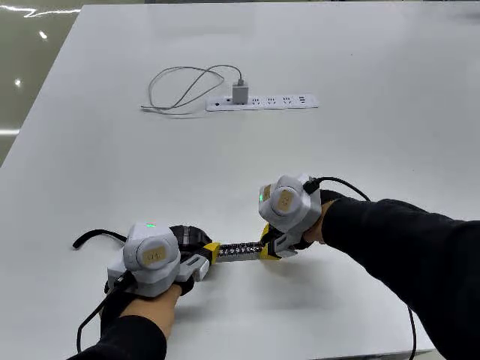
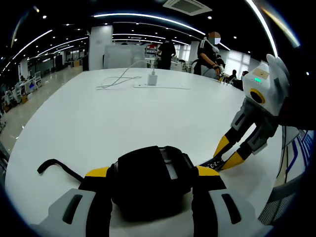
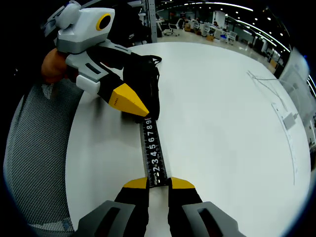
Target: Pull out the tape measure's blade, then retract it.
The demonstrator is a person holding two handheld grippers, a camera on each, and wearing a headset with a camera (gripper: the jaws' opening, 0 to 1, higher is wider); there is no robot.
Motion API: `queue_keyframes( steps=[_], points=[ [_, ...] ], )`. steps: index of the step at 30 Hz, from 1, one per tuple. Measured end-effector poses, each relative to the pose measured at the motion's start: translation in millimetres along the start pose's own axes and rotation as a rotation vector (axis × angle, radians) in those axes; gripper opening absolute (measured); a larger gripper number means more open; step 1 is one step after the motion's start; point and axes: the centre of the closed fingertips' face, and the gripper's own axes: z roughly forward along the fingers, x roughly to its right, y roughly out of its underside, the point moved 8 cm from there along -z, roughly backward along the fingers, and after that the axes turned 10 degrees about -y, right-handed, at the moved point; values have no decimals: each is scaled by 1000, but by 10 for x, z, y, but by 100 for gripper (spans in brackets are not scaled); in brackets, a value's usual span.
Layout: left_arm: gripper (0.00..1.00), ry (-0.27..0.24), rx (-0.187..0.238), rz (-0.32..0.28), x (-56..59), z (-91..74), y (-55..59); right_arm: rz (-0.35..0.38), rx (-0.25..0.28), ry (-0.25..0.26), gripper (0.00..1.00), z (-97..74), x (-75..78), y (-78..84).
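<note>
A black tape measure case (image 2: 150, 180) lies on the white table (image 1: 225, 150), and my left gripper (image 2: 152, 174) is shut on it, yellow fingertips on both sides. In the head view the case (image 1: 189, 238) sits at the lower left under the left gripper (image 1: 196, 261). A short length of blade (image 3: 152, 148) with black numerals runs flat from the case (image 3: 143, 86) to my right gripper (image 3: 158, 183), which is shut on the blade's end. From above, the blade (image 1: 238, 248) spans the gap to the right gripper (image 1: 270, 251). A black wrist strap (image 1: 94, 236) trails left from the case.
A white power strip (image 1: 262, 102) with a plugged-in charger (image 1: 240, 92) and a looped grey cable (image 1: 180, 88) lies at the table's far middle. The table's near edge runs just below my hands. People stand beyond the far side of the table in the left gripper view.
</note>
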Motion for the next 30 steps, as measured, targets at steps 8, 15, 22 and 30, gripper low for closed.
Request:
queue_keyframes(
  steps=[8, 15, 22, 30],
  points=[
    [61, 2, 1, -4, -9, 2, 0, -2, 3, 1, 10, 19, 1, -29],
    [61, 4, 2, -6, -15, 1, 2, 7, 5, 3, 10, 31, 4, -53],
    [61, 11, 3, -11, -19, -4, 2, 3, 16, 2, 10, 60, -9, -101],
    [61, 14, 4, -14, -16, -4, 2, 3, 30, -3, 10, 102, -24, -166]
  ],
)
